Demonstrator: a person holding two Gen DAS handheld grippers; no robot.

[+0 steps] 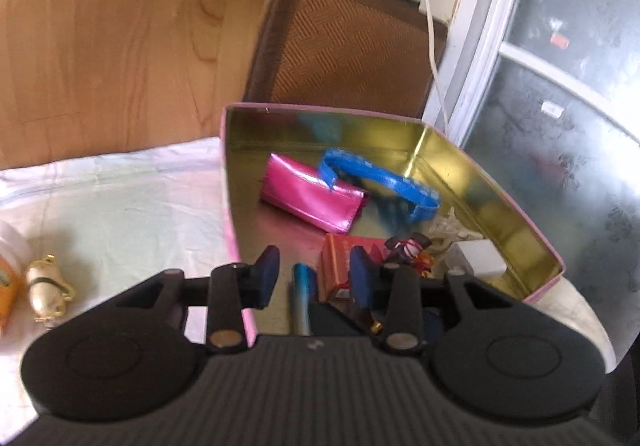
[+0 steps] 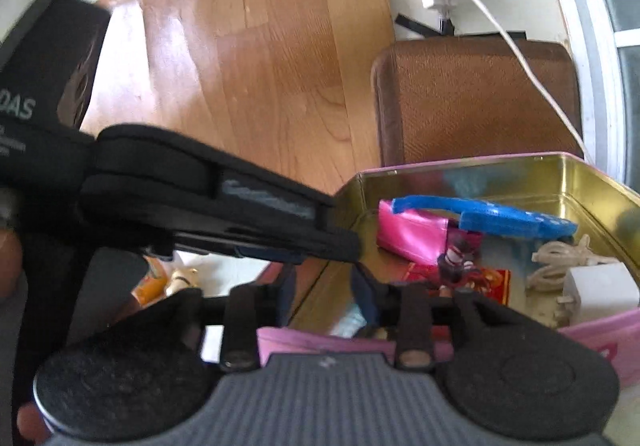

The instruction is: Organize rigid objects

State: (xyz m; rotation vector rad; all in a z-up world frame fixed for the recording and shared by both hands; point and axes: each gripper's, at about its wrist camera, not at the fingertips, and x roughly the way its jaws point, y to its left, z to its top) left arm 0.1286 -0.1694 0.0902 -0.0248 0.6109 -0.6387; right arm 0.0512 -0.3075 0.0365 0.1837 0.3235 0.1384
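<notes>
Over tin (image 1: pixel 516 205), parted, empty fingers (image 1: pixel 267 274).

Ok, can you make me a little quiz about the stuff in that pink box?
1. True or false: the shiny pink wallet lies inside the gold-lined pink tin.
2. Which thing lies outside the tin, on the pale cloth? A: the blue plastic band. B: the cream-and-gold figurine. C: the white charger plug.
3. What colour is the flat packet in the tin, just ahead of the left gripper?

Key: 1 true. 2 B. 3 red.
</notes>
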